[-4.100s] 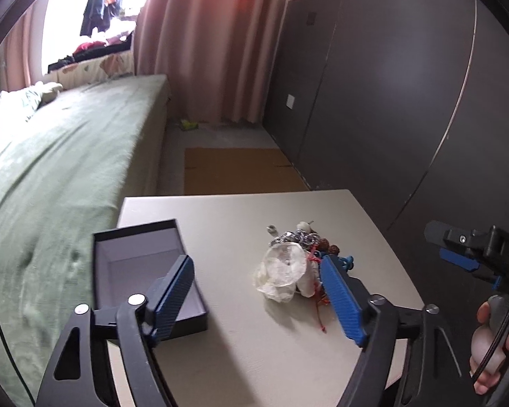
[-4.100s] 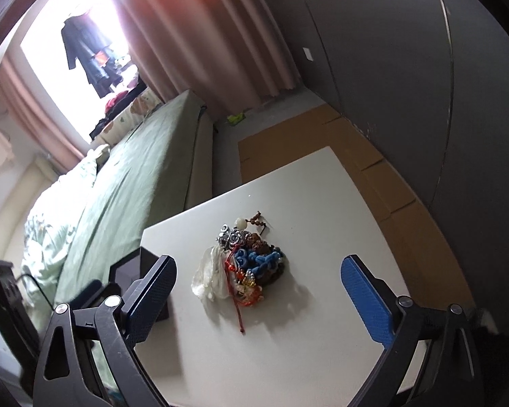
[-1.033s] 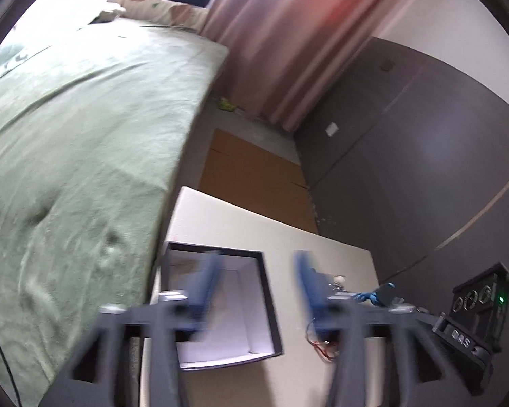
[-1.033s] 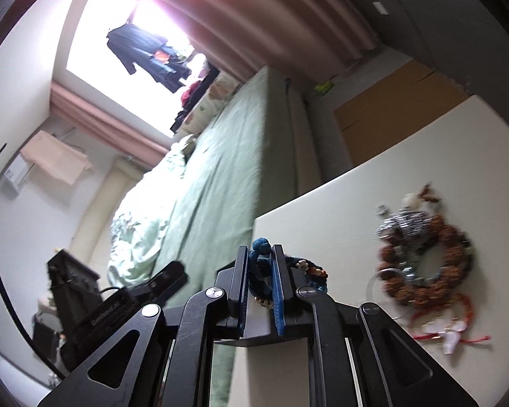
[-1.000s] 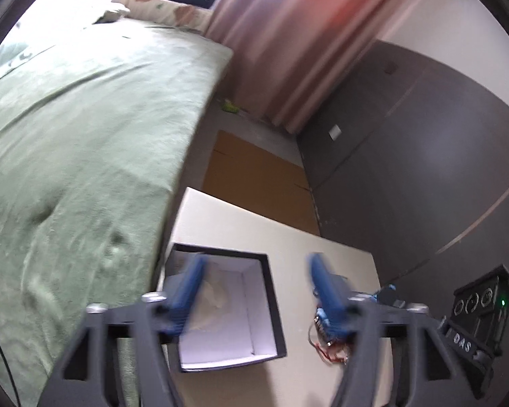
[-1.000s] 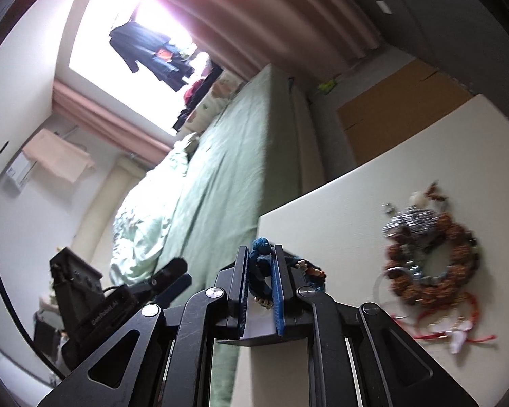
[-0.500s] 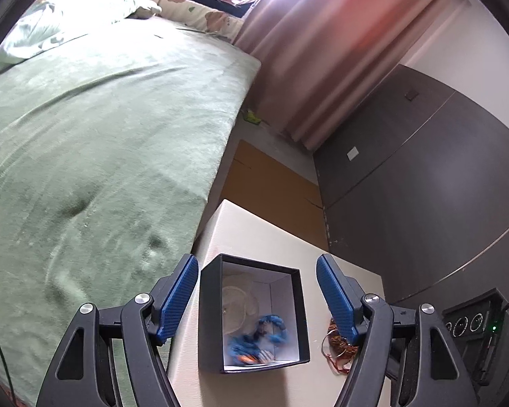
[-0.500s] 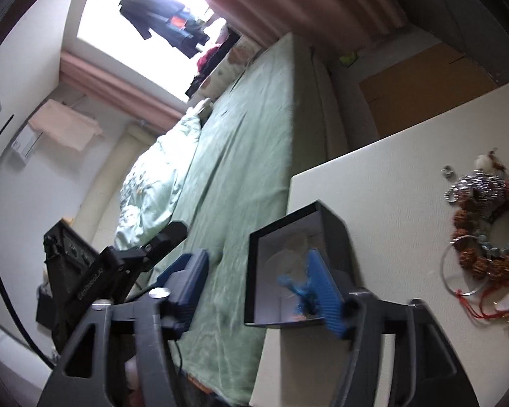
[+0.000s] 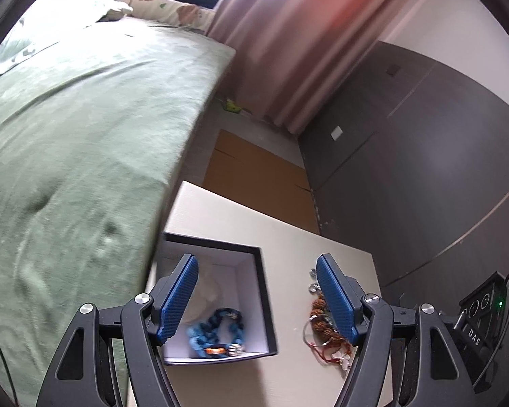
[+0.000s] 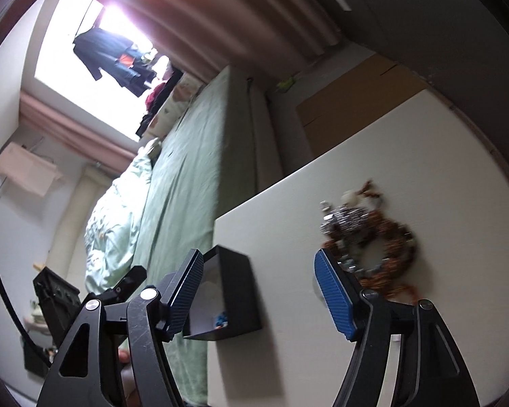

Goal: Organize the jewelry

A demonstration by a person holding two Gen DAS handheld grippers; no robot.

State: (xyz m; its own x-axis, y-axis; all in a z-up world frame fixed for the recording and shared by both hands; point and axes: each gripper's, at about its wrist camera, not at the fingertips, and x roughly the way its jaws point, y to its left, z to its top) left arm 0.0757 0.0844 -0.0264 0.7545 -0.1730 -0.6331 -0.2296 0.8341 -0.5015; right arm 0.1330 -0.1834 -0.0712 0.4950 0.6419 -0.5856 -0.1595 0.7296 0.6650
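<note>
A black open jewelry box (image 9: 266, 298) with a white inside stands at the left edge of the pale table (image 9: 241, 224). A blue braided bracelet (image 9: 217, 334) lies in it beside a clear whitish piece (image 9: 208, 291). My left gripper (image 9: 256, 300) is open and empty, held above the box and table. A pile of jewelry (image 9: 324, 325), brown beads, silver chain and red cord, lies to the right of the box. In the right wrist view my right gripper (image 10: 259, 293) is open and empty between the box (image 10: 236, 291) and the pile (image 10: 370, 237).
A green bed (image 9: 68, 118) runs along the table's left side. A dark wall panel (image 9: 424, 169) stands to the right. Brown cardboard (image 9: 254, 166) lies on the floor beyond the table. The other gripper's body (image 9: 482, 325) shows at the right edge.
My right gripper opened and let the blue bracelet drop into the box, then moved right toward the pile. My left gripper opened and drew back from the box.
</note>
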